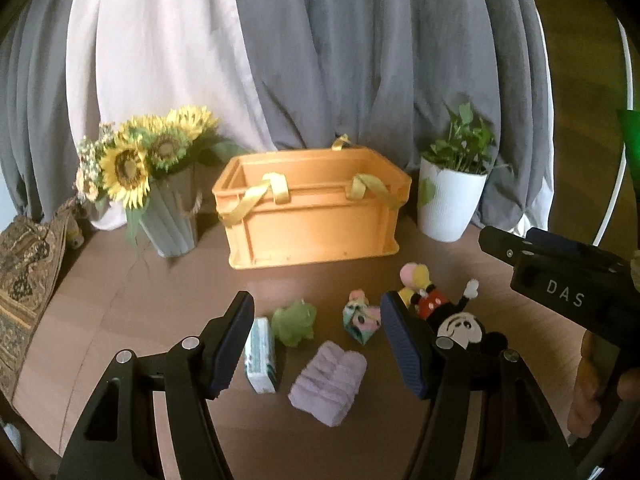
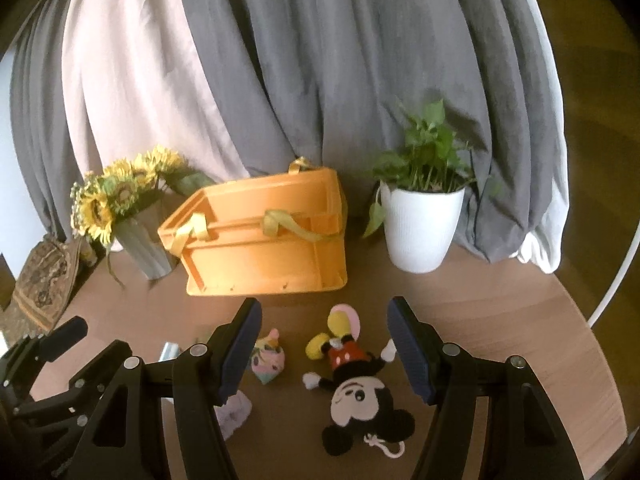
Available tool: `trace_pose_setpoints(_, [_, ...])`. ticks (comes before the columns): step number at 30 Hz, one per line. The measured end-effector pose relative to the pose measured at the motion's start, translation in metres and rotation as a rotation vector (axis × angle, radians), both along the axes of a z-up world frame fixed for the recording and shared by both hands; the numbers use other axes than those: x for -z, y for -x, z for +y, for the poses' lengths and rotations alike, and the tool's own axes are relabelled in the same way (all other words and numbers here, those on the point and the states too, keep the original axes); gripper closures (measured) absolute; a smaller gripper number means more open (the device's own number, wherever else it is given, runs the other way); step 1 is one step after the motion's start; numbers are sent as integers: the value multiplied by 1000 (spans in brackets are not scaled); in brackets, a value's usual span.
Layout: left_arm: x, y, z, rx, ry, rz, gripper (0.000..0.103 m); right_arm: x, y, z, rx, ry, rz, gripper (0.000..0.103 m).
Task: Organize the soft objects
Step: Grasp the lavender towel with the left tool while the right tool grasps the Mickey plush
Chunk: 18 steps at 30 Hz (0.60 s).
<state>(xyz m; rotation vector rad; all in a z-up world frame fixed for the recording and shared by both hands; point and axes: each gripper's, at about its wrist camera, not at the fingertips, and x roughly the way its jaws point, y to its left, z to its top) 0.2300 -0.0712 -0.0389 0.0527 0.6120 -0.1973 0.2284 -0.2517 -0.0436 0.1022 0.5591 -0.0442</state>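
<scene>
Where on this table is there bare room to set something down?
Bare table right of the mouse doll, below the white pot; also left of the tissue pack, below the vase. Crowded among the toys before the orange crate.

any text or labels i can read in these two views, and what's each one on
"DAS": white letters on the black body of the right tool, seen in the left wrist view.
White and teal box on the table: printing on its side is too blurred to read.
Patterned cloth at the left edge: ornament only, no legible words.
Orange crate, white plant pot and mouse plush: no text visible.
</scene>
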Motion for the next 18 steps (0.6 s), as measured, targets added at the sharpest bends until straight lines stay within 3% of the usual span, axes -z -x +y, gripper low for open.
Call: trace_pose_setpoints(18, [56,0,-13,-17,-41,157,38,60,-8,-12,-28,-22,163,37])
